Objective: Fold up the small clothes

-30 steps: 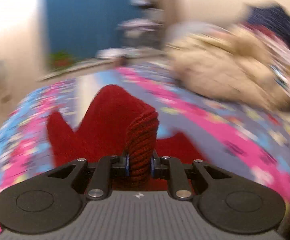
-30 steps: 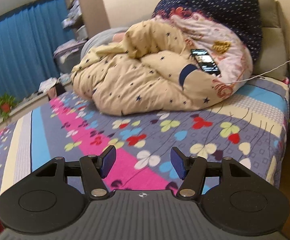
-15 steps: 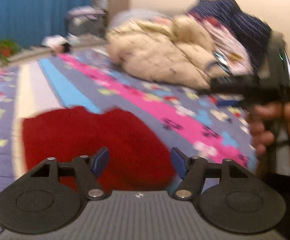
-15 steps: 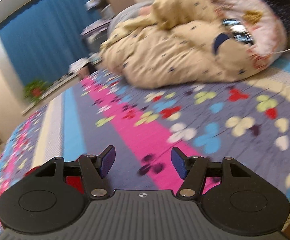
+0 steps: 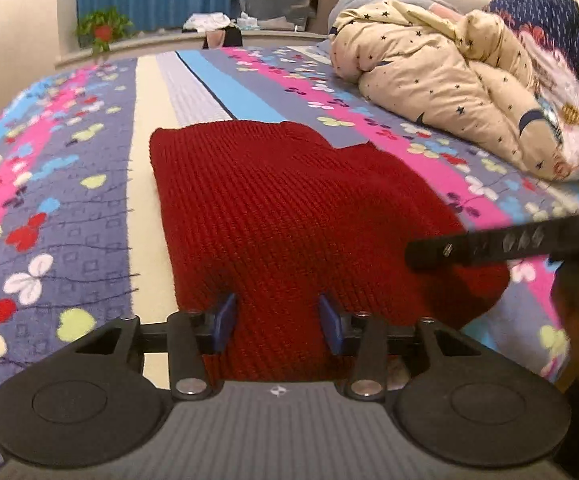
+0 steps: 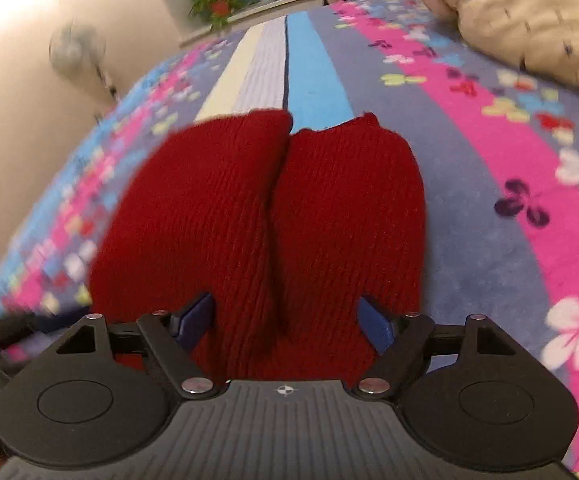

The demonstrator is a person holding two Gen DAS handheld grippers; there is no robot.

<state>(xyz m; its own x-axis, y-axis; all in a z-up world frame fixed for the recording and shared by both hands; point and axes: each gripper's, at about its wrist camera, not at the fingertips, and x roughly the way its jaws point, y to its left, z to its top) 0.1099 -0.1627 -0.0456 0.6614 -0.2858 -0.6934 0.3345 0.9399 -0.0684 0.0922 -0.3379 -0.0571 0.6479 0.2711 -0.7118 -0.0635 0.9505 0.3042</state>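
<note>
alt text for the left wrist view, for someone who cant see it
A red knitted garment lies folded on a flower-patterned bedspread, its near edge between the open blue fingers of the left gripper. The right gripper reaches in from the right, and a rumpled star-print quilt sits beyond.
</note>
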